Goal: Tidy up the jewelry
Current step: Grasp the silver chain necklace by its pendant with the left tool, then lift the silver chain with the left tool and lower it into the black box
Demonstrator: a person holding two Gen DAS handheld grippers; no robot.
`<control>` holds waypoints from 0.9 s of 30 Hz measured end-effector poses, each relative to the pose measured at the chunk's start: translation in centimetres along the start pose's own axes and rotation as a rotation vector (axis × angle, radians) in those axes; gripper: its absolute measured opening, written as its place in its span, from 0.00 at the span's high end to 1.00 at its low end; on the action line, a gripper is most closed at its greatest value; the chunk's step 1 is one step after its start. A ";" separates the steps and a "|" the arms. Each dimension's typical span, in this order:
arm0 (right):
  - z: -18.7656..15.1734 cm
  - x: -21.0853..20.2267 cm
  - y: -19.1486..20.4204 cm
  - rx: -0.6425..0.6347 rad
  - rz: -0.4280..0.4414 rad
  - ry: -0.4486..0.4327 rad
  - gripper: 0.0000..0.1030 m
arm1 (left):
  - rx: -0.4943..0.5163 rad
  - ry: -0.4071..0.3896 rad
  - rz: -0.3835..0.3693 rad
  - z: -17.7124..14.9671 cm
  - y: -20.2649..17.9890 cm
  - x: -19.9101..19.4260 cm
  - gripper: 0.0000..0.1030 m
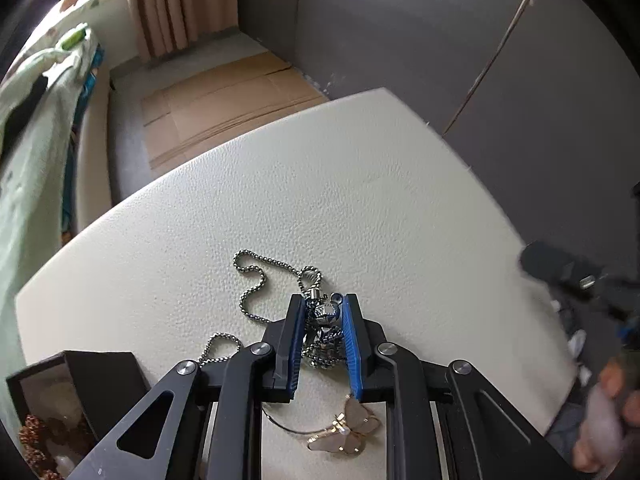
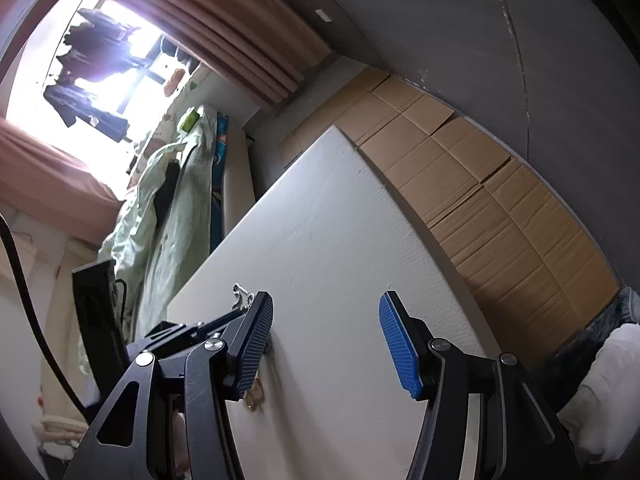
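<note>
On table | left gripper fingers pinch necklace | no writing legible

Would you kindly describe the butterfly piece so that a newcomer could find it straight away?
Start at the white textured tabletop and go to its near edge, where the left tongs close around a silver ball-chain necklace. Just nearer the camera than that chain, under the tongs' arms, lies the butterfly pendant. It alone has pale pink wings edged in gold; the chain is plain steel.

Chain necklace on table, butterfly pendant nearer, box left
</note>
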State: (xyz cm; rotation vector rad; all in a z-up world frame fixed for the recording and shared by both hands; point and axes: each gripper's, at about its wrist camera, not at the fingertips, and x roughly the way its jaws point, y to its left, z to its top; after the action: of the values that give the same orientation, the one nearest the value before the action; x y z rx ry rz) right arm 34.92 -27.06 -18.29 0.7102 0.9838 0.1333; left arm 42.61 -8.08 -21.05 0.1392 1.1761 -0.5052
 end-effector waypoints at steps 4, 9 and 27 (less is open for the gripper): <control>-0.1 0.5 0.7 -0.041 -0.013 0.017 0.44 | -0.018 -0.069 -0.030 0.3 0.7 -2.7 0.82; -0.6 1.3 2.2 -0.129 -0.028 0.047 0.49 | -0.049 -0.148 -0.053 0.4 1.3 -5.6 0.82; -4.0 5.4 8.3 -0.504 -0.041 0.175 0.72 | -0.189 -0.496 -0.118 0.3 5.6 -19.4 0.82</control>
State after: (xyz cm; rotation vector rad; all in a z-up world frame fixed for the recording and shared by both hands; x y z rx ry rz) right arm 36.48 -16.53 -18.51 0.2179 1.0750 0.3973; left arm 39.76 2.72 -4.19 -0.2108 0.7414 -0.4940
